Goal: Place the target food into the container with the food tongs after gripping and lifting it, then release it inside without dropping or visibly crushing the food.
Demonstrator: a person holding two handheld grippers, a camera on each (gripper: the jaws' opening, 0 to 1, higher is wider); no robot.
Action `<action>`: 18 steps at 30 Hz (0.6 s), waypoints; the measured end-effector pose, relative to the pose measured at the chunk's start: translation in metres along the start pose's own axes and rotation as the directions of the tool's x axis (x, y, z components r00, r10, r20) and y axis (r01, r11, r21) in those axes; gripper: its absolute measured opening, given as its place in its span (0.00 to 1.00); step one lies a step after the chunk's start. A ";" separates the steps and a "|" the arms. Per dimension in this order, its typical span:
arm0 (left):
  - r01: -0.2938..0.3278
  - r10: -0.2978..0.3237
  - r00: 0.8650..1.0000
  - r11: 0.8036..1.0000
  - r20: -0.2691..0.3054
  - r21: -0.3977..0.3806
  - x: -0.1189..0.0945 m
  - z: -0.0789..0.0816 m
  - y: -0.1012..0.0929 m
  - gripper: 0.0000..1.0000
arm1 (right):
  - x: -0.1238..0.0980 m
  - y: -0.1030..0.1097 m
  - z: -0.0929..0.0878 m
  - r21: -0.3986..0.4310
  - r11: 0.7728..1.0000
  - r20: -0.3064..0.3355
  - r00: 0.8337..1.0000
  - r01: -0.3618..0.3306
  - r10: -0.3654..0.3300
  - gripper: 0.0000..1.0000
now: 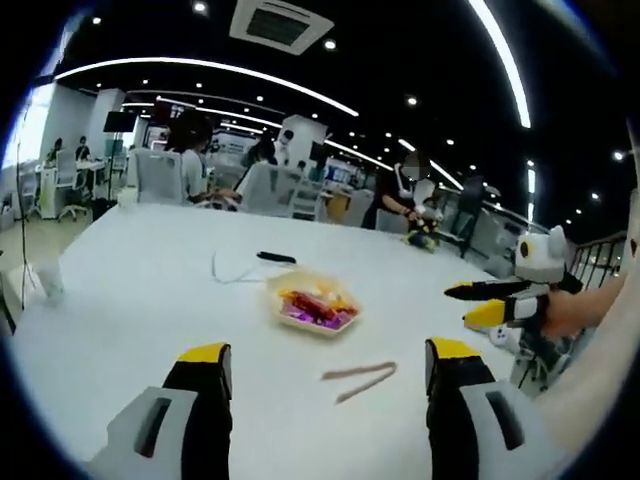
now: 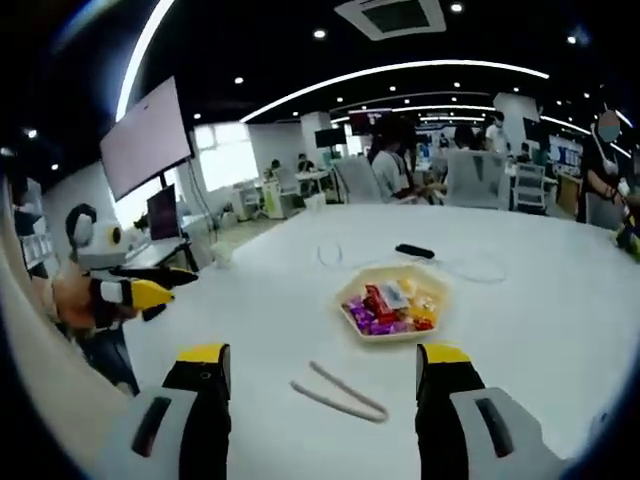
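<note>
White desk, tongs lying flat, tray of wrapped food beyond.
Your left gripper and right gripper both gape wide, holding nothing; wrappers too blurred to identify.

Counted on the table: one tray of wrapped snacks, too many and too small to number; one pair of tongs; one black remote; one white cable. Two grippers, left and right, two jaws each, spread apart. Several people seated beyond, number unclear.
</note>
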State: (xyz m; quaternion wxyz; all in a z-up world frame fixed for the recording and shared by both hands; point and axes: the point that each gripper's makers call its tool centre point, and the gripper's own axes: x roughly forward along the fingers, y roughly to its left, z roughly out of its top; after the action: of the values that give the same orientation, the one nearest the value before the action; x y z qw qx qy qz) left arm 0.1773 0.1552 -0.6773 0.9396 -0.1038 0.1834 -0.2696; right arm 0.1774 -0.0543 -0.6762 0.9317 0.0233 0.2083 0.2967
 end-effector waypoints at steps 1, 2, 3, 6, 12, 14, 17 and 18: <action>-0.013 0.013 1.000 1.000 0.022 0.002 -0.003 0.005 0.004 0.84 | -0.001 0.000 0.004 0.002 1.000 0.019 1.000 0.005 -0.005 0.79; -0.019 0.018 0.999 1.000 0.038 0.008 -0.005 0.008 0.005 0.87 | -0.002 0.000 0.006 0.001 1.000 0.028 1.000 0.009 -0.009 0.80; -0.028 0.027 0.998 1.000 0.055 0.011 -0.008 0.011 0.008 0.88 | -0.002 -0.002 0.010 0.002 1.000 0.043 0.999 0.020 -0.020 0.81; -0.034 0.035 0.996 0.999 0.084 -0.008 -0.012 0.016 0.011 0.93 | -0.003 -0.005 0.018 0.012 0.999 0.079 0.996 0.045 -0.046 0.82; -0.048 0.044 0.991 0.998 0.123 0.030 -0.018 0.025 0.014 0.95 | -0.012 -0.019 0.045 0.021 0.990 0.198 0.970 0.138 -0.139 0.82; -0.051 0.044 0.989 0.998 0.142 0.047 -0.019 0.030 0.013 0.97 | -0.012 -0.019 0.048 0.022 0.990 0.212 0.967 0.142 -0.143 0.83; -0.054 0.044 0.986 0.997 0.162 0.058 -0.020 0.035 0.013 0.99 | -0.014 -0.021 0.050 0.022 0.988 0.218 0.964 0.153 -0.154 0.84; -0.055 0.044 0.985 0.997 0.167 0.058 -0.020 0.036 0.013 0.99 | -0.014 -0.021 0.049 0.024 0.988 0.218 0.964 0.154 -0.155 0.84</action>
State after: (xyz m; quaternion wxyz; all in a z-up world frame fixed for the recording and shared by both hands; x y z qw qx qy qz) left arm 0.1817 0.1804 -0.6428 0.9608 -0.0917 0.0987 -0.2423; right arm 0.1986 -0.0756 -0.6295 0.9692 0.0426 0.1064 0.2181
